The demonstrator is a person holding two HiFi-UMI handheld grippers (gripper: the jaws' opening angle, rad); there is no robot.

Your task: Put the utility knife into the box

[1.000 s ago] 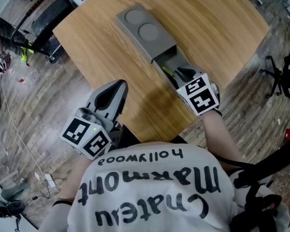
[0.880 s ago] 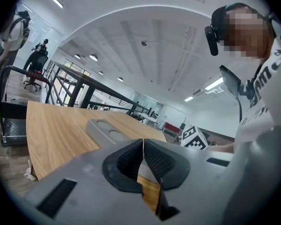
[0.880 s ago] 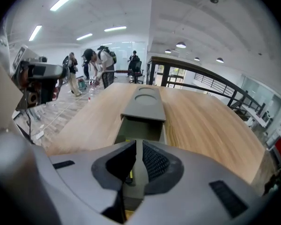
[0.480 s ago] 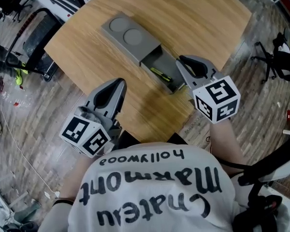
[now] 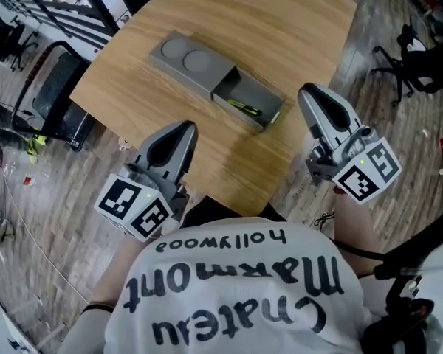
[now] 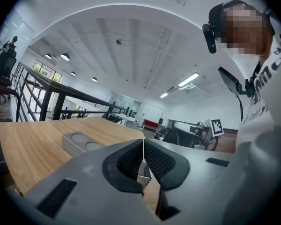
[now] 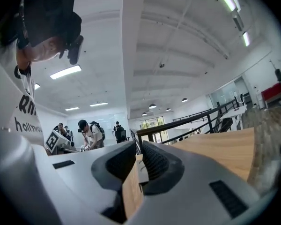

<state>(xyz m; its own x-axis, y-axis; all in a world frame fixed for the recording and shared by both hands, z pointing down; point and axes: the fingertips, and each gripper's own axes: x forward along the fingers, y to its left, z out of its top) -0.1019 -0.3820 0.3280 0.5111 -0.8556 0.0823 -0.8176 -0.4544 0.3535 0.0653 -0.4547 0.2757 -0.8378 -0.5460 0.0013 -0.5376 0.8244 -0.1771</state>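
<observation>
A grey box [image 5: 188, 59] lies on the round wooden table [image 5: 280, 28], its drawer pulled out toward me. The yellow-green utility knife [image 5: 244, 108] lies inside the drawer. My right gripper [image 5: 312, 93] hangs off the table's near right edge, apart from the box. Its jaws stand open by a narrow gap with nothing between them [image 7: 138, 146]. My left gripper [image 5: 183, 129] hovers over the table's near edge, left of the drawer. It is shut and empty [image 6: 143, 142], and the box [image 6: 84, 142] lies beyond it.
Black office chairs stand on the wood floor at the right [image 5: 421, 65] and the left [image 5: 55, 94]. Metal railings run past the table's far left. Several people [image 7: 91, 135] stand far off in the right gripper view.
My right gripper has pulled back out of the drawer, toward me and to the right past the table edge, leaving the knife in the drawer. The left gripper has stayed put.
</observation>
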